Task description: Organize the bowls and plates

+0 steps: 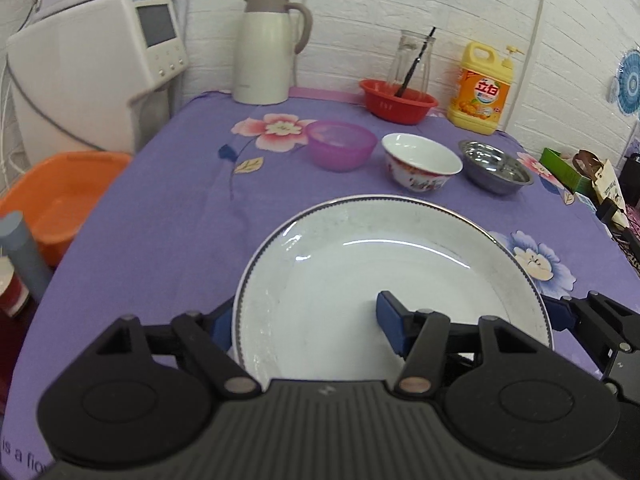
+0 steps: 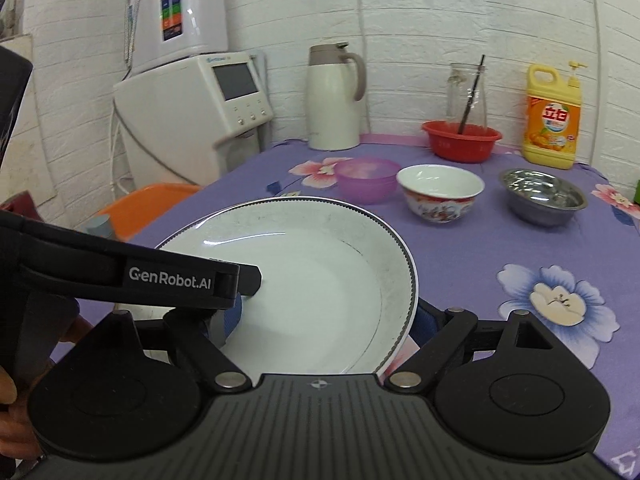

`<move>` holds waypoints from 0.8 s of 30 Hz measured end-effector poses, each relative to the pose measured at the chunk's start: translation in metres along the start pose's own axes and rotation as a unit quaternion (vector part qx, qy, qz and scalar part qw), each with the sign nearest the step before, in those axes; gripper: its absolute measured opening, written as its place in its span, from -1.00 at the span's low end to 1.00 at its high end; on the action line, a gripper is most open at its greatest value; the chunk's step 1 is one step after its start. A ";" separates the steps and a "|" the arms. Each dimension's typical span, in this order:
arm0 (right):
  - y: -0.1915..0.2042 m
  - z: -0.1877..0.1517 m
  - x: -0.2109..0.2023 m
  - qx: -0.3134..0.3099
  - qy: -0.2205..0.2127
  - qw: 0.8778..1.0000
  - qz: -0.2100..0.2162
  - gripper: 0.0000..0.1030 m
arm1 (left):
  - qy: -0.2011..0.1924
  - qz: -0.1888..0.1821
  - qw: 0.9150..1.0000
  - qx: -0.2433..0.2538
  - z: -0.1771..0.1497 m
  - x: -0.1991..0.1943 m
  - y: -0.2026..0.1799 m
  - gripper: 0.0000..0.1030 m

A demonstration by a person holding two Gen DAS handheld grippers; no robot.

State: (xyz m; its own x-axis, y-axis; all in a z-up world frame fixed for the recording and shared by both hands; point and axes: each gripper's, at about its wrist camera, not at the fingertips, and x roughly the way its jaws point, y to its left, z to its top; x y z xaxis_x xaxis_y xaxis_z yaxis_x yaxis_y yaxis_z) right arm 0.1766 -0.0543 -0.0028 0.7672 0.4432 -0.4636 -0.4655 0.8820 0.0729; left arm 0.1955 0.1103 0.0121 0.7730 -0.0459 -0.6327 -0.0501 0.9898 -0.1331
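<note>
I've got both grippers clamped on the white plate (image 1: 384,280): left gripper (image 1: 308,326) on its left rim, right gripper (image 2: 332,312) on its right rim. Bare purple tablecloth (image 1: 168,216) lies left of the plate. Right view alone shows the wall-mounted water purifier (image 2: 182,8).

Both views were evenly and fairly brightly lit, w/ soft, diffuse light from above; shadows were faint, just a dim patch under the plate (image 1: 400,264) rim; curved white glare streaks sat on the plate's glaze in both views, plus small glints on the steel bowl (image 2: 542,196); strong fisheye bending bowed the brick wall (image 2: 420,8) lines & darkened the corners; colours looked slightly washed, w/ a soft haze; far objects were a bit soft, near black gripper bodies reasonably sharp.
</note>
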 end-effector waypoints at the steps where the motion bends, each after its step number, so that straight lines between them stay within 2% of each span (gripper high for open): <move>1: 0.006 -0.003 0.000 -0.006 0.006 1.000 0.005 1.00 | 0.003 0.002 1.000 -0.008 -0.007 -0.002 0.006 0.15; 3: 0.015 -0.010 0.001 -0.018 0.014 1.000 0.007 1.00 | 0.005 0.001 1.000 -0.020 -0.018 -0.004 0.015 0.15; 6: 0.021 -0.016 0.003 -0.030 0.023 0.999 0.007 1.00 | -0.006 0.016 1.000 -0.004 -0.026 -0.007 0.014 0.19; 10: 0.023 -0.019 0.005 -0.032 0.031 0.999 0.001 1.00 | 0.006 -0.008 1.000 -0.029 -0.034 -0.001 0.023 0.21; 12: 0.022 -0.023 0.007 -0.032 0.034 0.999 -0.003 1.00 | 0.004 -0.008 1.000 -0.019 -0.036 0.000 0.021 0.22; 17: 0.033 -0.025 0.010 -0.079 0.031 0.996 -0.025 1.00 | 0.001 -0.016 1.000 -0.017 -0.037 0.002 0.022 0.30; 20: 0.033 -0.026 0.013 -0.089 0.034 0.994 -0.043 1.00 | -0.025 -0.016 1.000 -0.010 -0.035 -0.006 0.021 0.35; 24: 0.031 -0.027 0.018 -0.092 0.050 0.994 -0.037 1.00 | -0.053 -0.028 0.998 -0.006 -0.027 -0.017 0.019 0.42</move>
State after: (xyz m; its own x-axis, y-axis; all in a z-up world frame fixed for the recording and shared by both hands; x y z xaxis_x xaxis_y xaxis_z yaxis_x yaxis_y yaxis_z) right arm 0.1639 -0.0237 -0.0330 0.7593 0.3518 -0.5474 -0.4889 0.8636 -0.1232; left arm 0.1645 0.1261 -0.0001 0.8374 -0.0853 -0.5398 -0.0126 0.9845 -0.1752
